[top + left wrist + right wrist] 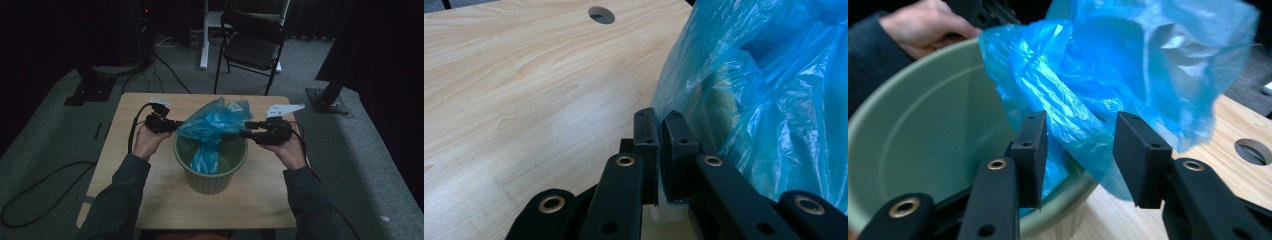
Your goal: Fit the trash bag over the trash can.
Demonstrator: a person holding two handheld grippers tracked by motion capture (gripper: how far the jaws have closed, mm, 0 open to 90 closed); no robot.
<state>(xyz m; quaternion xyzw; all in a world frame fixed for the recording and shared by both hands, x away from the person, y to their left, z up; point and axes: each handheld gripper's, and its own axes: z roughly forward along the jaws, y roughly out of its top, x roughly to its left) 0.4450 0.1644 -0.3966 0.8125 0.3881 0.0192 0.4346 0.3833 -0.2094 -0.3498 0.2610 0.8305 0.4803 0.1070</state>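
My left gripper [172, 125] is clamped on the blue bag's [215, 122] edge. My right gripper [248, 129] stands wide, bag film loose between its jaws. Both hands flank the green bin [210, 182] at the table's [150, 200] middle, the bag draping into it.

Blue plastic bag [216, 122]; pale green bin [210, 179]; light wood-grain table [165, 195].

The left gripper [172, 125] is held level, jaws pinched together. The right gripper [248, 129] is held opposite, jaws spread apart.
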